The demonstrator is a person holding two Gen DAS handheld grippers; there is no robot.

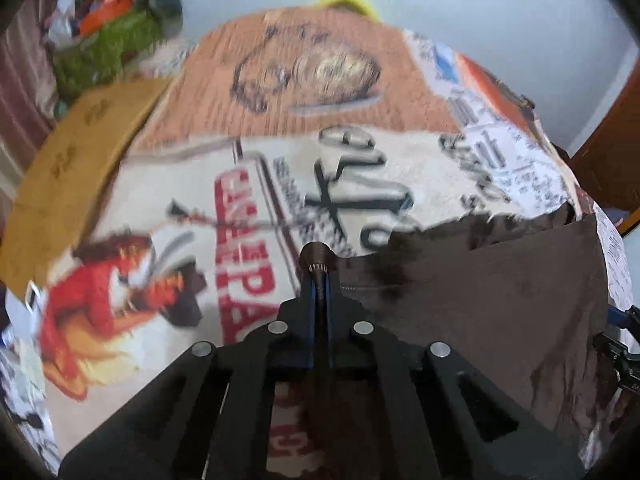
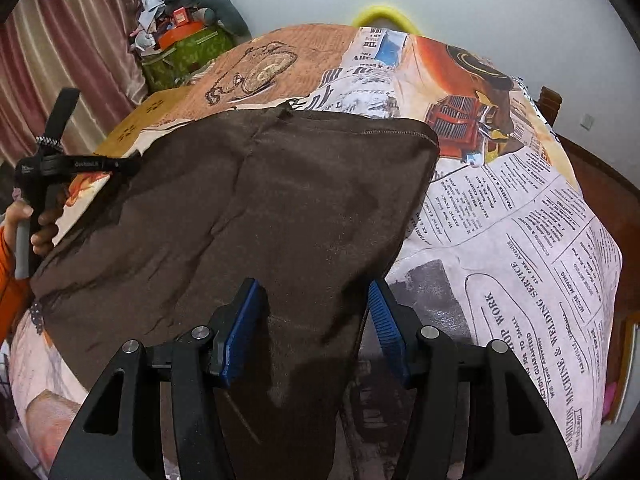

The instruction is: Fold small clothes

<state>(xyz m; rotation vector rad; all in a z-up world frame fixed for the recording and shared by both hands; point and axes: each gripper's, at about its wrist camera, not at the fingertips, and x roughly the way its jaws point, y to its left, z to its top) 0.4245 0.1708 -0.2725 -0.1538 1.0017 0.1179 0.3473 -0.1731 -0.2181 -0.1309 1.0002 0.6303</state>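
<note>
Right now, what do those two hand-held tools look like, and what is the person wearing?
Each tool is a black frame with cut-out slots and round silver bolt heads. The right tool ends in two ribbed blue pads. The left tool, seen from the right wrist camera, has a black body with small white lettering, a black-and-white cord and a grey handle. The person's sleeve is orange.

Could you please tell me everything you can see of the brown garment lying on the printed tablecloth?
The brown garment is a dark, matte, soft-looking fabric, spread mostly flat with shallow creases on the printed tablecloth. A stitched hem runs along its far edge. The left gripper is shut on an edge of it. The right gripper straddles its near right part with open jaws, the blue pads not pressing it.
</note>
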